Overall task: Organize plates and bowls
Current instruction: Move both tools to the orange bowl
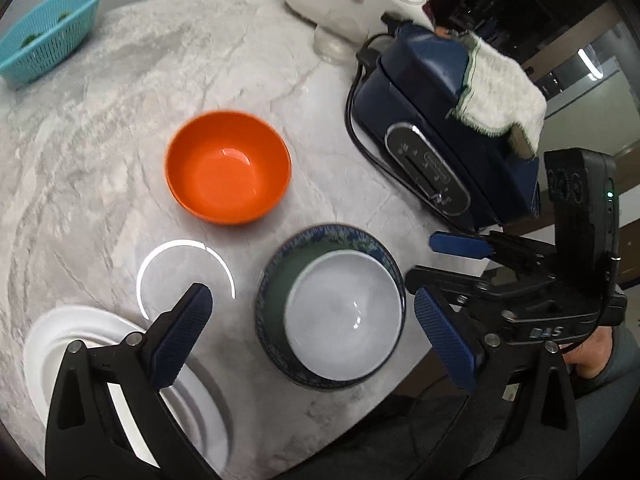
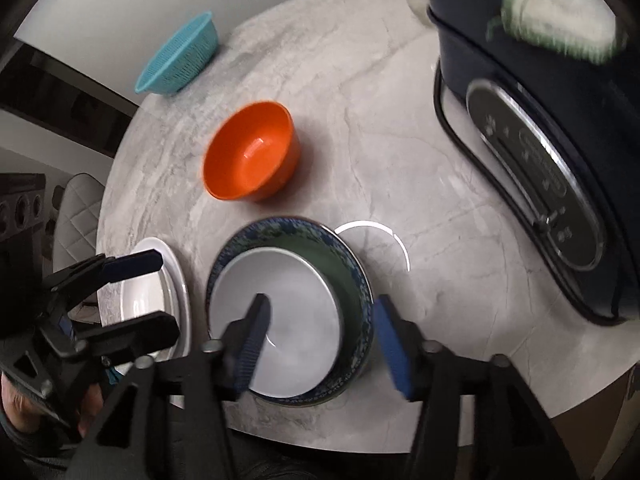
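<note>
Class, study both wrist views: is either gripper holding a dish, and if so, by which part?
Nothing is held. The left gripper and the right gripper both stand open above the pale bowl, which sits nested in the blue patterned bowl, with no pad touching it.

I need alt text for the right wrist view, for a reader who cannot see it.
A pale grey bowl sits nested inside a blue-patterned bowl on a round marble table, below the open, empty right gripper. An orange bowl stands alone behind them; white plates lie to the left under the open left gripper.
</note>
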Action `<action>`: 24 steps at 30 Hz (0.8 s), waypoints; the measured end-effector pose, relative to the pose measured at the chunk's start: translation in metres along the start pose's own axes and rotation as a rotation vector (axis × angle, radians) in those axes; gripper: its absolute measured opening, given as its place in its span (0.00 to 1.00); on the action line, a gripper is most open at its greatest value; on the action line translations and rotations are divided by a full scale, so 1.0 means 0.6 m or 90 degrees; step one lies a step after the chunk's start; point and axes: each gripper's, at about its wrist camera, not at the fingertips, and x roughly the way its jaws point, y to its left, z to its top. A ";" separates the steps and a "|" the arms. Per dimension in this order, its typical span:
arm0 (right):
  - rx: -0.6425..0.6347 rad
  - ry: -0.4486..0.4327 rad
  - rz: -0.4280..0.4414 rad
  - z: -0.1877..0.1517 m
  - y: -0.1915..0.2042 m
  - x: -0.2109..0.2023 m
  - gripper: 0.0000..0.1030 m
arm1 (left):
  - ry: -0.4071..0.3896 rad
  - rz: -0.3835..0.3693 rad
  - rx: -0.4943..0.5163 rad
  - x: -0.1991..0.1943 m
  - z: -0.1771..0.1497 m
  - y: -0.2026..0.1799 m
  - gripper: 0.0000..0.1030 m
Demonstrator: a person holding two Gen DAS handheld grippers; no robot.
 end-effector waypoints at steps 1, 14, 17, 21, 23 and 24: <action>-0.021 -0.023 0.008 0.005 0.008 -0.015 0.79 | -0.006 0.020 0.000 -0.009 0.007 0.011 1.00; -0.040 0.021 0.060 0.158 0.025 0.008 0.78 | 0.006 0.056 -0.144 -0.010 0.137 0.208 0.99; -0.005 0.024 0.074 0.190 0.014 0.034 0.75 | 0.040 0.046 -0.132 0.037 0.154 0.224 0.98; 0.011 0.043 0.081 0.221 0.007 0.074 0.64 | 0.073 0.038 -0.124 0.083 0.156 0.231 0.98; 0.021 0.062 0.088 0.232 0.000 0.098 0.55 | 0.081 0.029 -0.122 0.098 0.152 0.229 0.98; 0.027 0.073 0.088 0.235 -0.004 0.109 0.52 | 0.086 0.022 -0.119 0.105 0.151 0.225 0.98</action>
